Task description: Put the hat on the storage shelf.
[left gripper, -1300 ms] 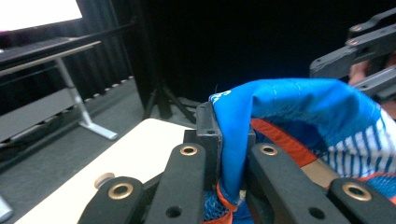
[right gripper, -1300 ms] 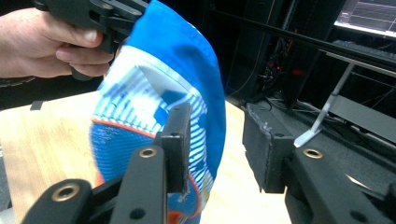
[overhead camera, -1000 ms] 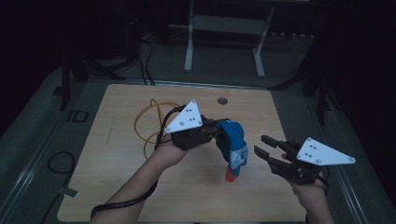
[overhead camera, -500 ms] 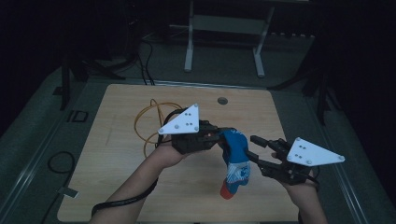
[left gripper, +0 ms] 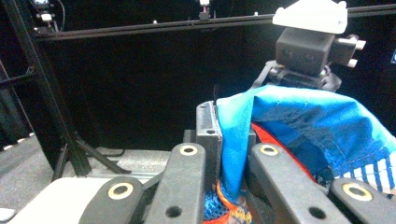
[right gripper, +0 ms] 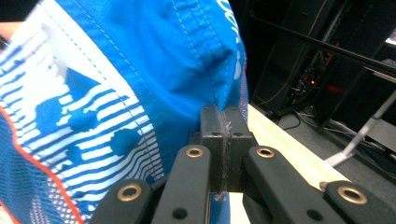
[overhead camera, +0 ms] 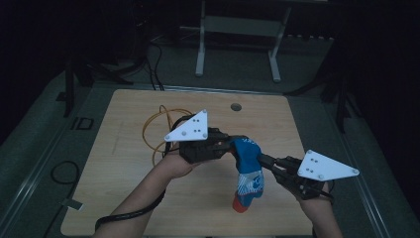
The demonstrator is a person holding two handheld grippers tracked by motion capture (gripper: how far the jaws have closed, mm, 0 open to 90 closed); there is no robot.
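1. My right gripper (right gripper: 223, 126) is clamped on a stitched edge of the blue garment (right gripper: 140, 70); its mesh and stripes run off-frame.
2. My left gripper (left gripper: 231, 154) pinches the same cloth, hanging between both above the pale wood tabletop (overhead camera: 124, 163).
3. Beyond my left gripper, an orange cable (overhead camera: 151, 134) loops, half hidden.

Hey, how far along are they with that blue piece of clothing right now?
Done: the blue garment is lifted off the table, and the left gripper is shut on its top edge. In hand: the right gripper is shut on its side, so both hold it hanging. Left: spreading, folding or setting it down; none of that shows yet.
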